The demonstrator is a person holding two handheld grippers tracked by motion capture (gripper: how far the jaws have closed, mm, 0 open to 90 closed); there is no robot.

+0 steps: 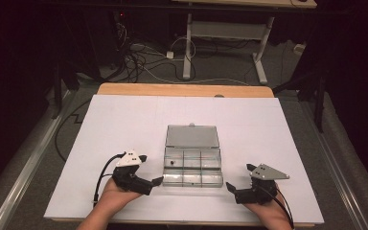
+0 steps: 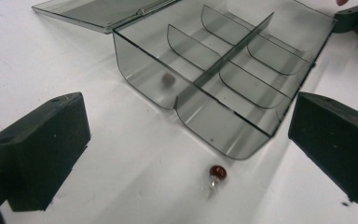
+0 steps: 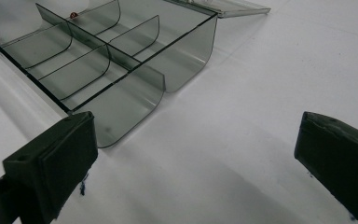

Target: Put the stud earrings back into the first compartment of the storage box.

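A clear plastic box [image 1: 192,172] with several compartments stands in the middle of the white sheet, its lid [image 1: 192,136] laid open behind it. One small red bead [image 2: 168,79] lies in the far-left compartment. Another red bead [image 2: 217,171] with a bit of metal on it lies on the sheet just outside the box's near-left corner, between the jaws of my left gripper [image 2: 189,149] and untouched by them. That gripper [image 1: 151,169] is open at the box's left end. My right gripper [image 1: 240,176] is open at the box's right end, with only bare sheet between its jaws [image 3: 191,154].
The white sheet [image 1: 124,120] covers a wooden table whose far edge [image 1: 187,89] shows beyond it. Behind stand another table's white legs [image 1: 188,48] and loose cables [image 1: 139,62] on the floor. Metal rails [image 1: 28,153] run along both sides.
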